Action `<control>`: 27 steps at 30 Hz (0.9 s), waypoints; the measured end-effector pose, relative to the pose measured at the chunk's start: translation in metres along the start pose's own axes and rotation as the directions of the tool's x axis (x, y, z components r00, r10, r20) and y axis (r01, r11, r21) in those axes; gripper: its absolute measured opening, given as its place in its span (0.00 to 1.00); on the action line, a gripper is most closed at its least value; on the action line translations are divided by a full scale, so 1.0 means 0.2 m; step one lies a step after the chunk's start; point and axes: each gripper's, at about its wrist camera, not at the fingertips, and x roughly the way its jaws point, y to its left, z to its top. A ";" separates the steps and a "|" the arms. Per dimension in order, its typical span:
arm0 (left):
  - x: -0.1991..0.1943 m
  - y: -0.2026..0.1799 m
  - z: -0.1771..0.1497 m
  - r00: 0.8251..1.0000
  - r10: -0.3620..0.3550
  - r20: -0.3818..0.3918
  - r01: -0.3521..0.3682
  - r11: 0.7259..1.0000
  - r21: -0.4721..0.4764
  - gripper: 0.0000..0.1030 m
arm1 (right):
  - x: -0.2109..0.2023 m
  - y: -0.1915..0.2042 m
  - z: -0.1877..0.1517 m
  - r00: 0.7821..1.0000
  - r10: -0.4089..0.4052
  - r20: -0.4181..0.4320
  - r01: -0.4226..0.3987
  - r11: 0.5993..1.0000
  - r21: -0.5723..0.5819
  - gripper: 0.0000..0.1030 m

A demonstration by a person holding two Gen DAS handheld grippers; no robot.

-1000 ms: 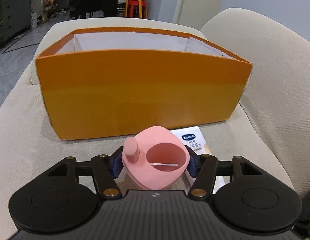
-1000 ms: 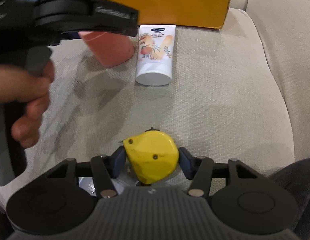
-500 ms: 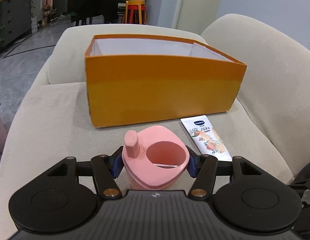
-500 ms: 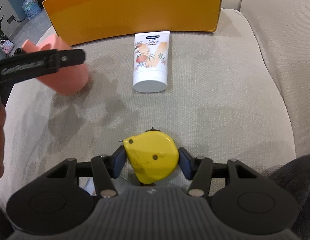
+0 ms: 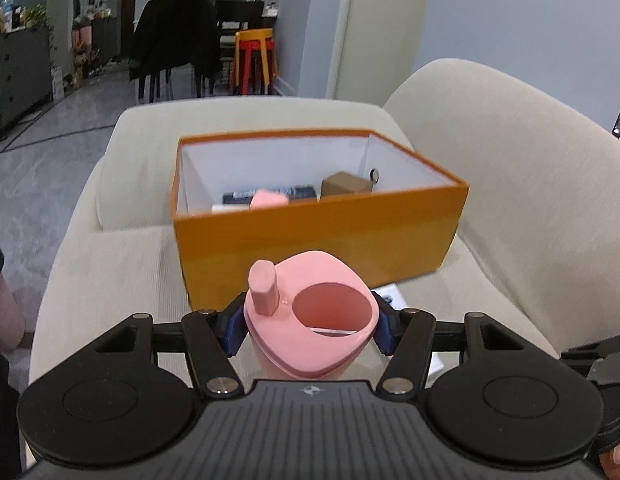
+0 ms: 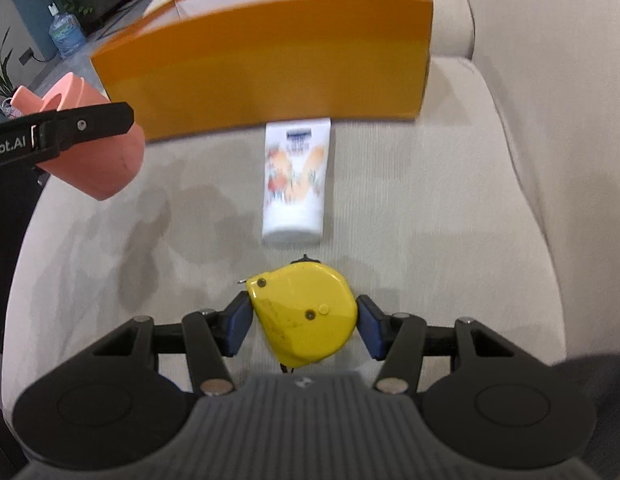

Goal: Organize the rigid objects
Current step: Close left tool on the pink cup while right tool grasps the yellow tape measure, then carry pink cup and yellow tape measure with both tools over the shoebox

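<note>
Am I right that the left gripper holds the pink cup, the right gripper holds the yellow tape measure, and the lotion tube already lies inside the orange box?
Not quite: the lotion tube lies on the sofa cushion just in front of the orange box, as the right wrist view shows. The left gripper does hold the pink cup, and the right gripper the yellow tape measure.

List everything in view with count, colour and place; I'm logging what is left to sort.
box: 1, orange, on the sofa seat.
items in box: a dark flat one, a pink one, a brown one; others may be hidden.
tube: 1, white, printed, lying before the box.
sofa: 1, beige.
cup: 1, pink, in left hand-held gripper.
tape measure: 1, yellow, in right hand-held gripper.
</note>
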 end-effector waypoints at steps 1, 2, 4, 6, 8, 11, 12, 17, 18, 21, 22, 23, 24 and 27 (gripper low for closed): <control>0.00 0.00 0.02 1.000 -0.002 0.003 0.002 1.000 0.005 0.67 | -0.01 0.00 0.02 1.000 0.001 0.010 0.000 1.000 -0.004 0.54; 0.00 -0.01 0.05 1.000 -0.004 0.004 0.004 1.000 0.012 0.67 | -0.03 0.00 0.04 1.000 0.001 0.021 -0.001 1.000 -0.009 0.54; -0.01 -0.01 0.09 1.000 -0.011 0.010 0.010 1.000 0.022 0.67 | -0.06 0.00 0.09 0.999 0.002 0.040 -0.001 1.000 -0.015 0.54; -0.01 -0.01 0.14 1.000 -0.014 0.017 0.014 0.999 0.031 0.67 | -0.09 0.00 0.15 0.998 0.000 0.063 0.002 1.000 -0.017 0.54; -0.01 -0.01 0.19 1.000 -0.021 0.023 0.020 0.999 0.036 0.67 | -0.12 -0.01 0.21 0.996 -0.002 0.084 0.003 1.000 -0.020 0.54; 0.00 -0.02 0.27 0.999 -0.021 0.035 0.019 0.999 0.048 0.67 | -0.17 -0.01 0.30 0.993 -0.005 0.122 0.009 1.000 -0.028 0.54; 0.00 -0.02 0.29 0.999 -0.022 0.038 0.020 0.999 0.051 0.67 | -0.19 -0.01 0.34 0.991 -0.007 0.136 0.011 0.999 -0.032 0.54; 0.03 -0.03 0.41 0.998 -0.038 0.049 0.036 0.998 0.042 0.67 | -0.28 0.00 0.51 0.980 -0.015 0.197 0.026 0.998 -0.050 0.54; 0.04 -0.04 0.42 0.998 -0.039 0.052 0.037 0.998 0.045 0.67 | -0.29 0.00 0.54 0.978 -0.017 0.206 0.029 0.998 -0.053 0.54; 0.07 -0.06 0.47 0.998 -0.040 0.056 0.037 0.998 0.056 0.67 | -0.32 -0.01 0.63 0.973 -0.025 0.231 0.041 0.997 -0.063 0.54; 0.08 -0.07 0.49 0.997 -0.041 0.058 0.038 0.998 0.058 0.67 | -0.33 -0.01 0.65 0.971 -0.028 0.238 0.046 0.997 -0.066 0.54; 0.09 -0.07 0.50 0.997 -0.042 0.059 0.038 0.997 0.060 0.67 | -0.33 -0.01 0.68 0.969 -0.032 0.244 0.050 0.996 -0.069 0.54; 0.10 -0.07 0.51 0.997 -0.041 0.059 0.037 0.997 0.062 0.67 | -0.33 -0.01 0.70 0.968 -0.036 0.248 0.055 0.996 -0.070 0.54; 0.13 -0.08 0.55 0.998 -0.037 0.058 0.033 0.997 0.068 0.67 | -0.33 -0.02 0.76 0.965 -0.048 0.258 0.071 0.994 -0.080 0.54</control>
